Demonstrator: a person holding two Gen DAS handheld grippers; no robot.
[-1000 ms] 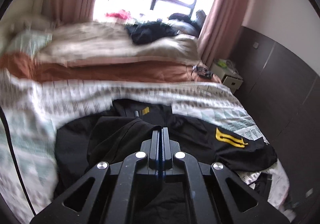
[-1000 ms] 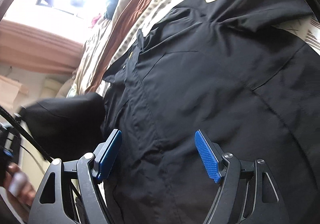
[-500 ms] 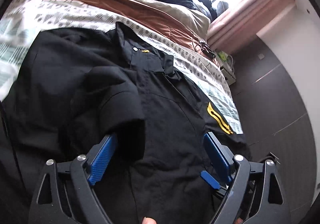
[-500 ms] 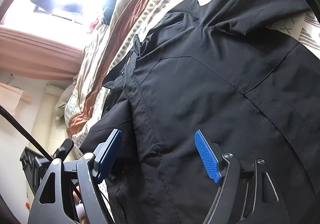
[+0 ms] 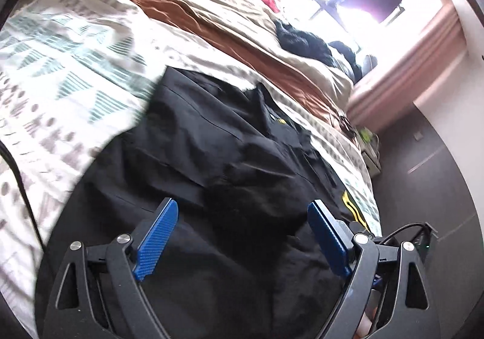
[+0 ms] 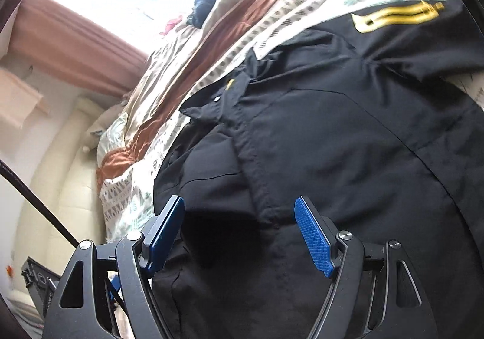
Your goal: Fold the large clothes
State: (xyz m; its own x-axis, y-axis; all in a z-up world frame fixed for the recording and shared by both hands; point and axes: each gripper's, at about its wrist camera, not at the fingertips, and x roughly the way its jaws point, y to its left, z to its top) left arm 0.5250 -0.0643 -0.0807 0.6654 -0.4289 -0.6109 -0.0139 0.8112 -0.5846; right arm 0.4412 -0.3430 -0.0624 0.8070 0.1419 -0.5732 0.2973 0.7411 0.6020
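Note:
A large black jacket (image 5: 230,163) with a yellow patch (image 5: 352,208) lies spread on the patterned bedspread (image 5: 60,72). Its left sleeve is folded in over the body. My left gripper (image 5: 242,215) is open and empty, just above the jacket's lower left part. In the right wrist view the same jacket (image 6: 348,142) fills the frame, with its front placket running up the middle and the yellow patch (image 6: 396,16) at the top right. My right gripper (image 6: 240,215) is open and empty, close above the fabric near the placket's lower end.
A brown and beige duvet (image 5: 242,36) lies bunched behind the jacket, with dark clothes (image 5: 305,42) on it. Pink curtains (image 5: 423,45) and a bright window are beyond. A nightstand (image 5: 370,151) and a dark wall panel (image 5: 423,175) stand to the right. A black cable (image 5: 21,187) runs at the left.
My left gripper opened and let go of the sleeve, which now lies folded over the jacket body. It then shifted left over the jacket. My right gripper stayed open and tilted slightly.

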